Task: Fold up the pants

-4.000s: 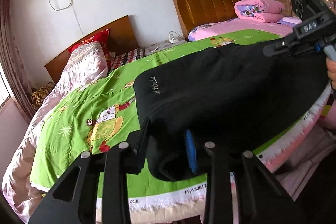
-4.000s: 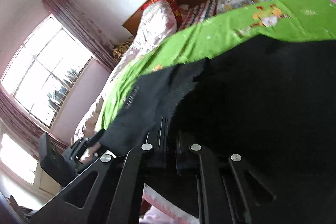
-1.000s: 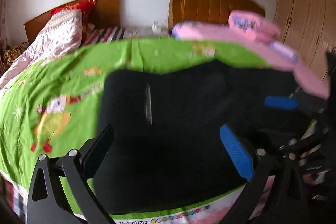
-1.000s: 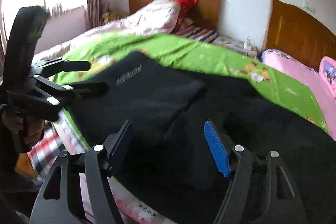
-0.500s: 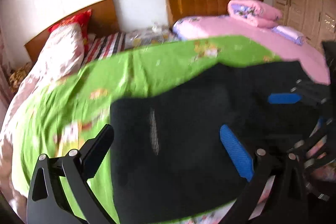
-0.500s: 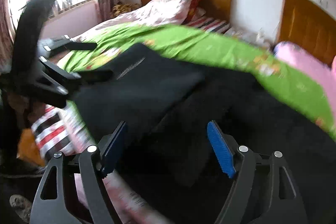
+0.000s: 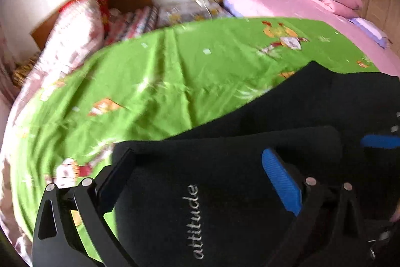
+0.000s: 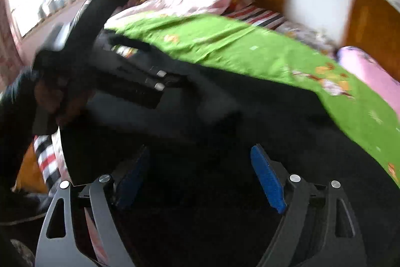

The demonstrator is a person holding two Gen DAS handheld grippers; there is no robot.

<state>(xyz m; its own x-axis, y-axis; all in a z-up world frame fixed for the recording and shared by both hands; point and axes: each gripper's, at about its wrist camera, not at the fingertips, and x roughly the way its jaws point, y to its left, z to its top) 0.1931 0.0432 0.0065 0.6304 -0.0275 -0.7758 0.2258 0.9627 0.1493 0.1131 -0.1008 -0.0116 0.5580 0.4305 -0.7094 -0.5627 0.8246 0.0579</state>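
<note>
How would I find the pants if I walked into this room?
Look for the bed with the bright green cartoon sheet. At its near edge lie the black pants, folded over themselves. They are the only black cloth there, with the word "attitude" stitched in pale letters.

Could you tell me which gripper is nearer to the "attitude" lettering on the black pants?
Left. The left gripper hovers open directly over the lettering, which lies between its fingers. The right gripper sits off to the side, past the edge of that folded panel of the pants.
</note>
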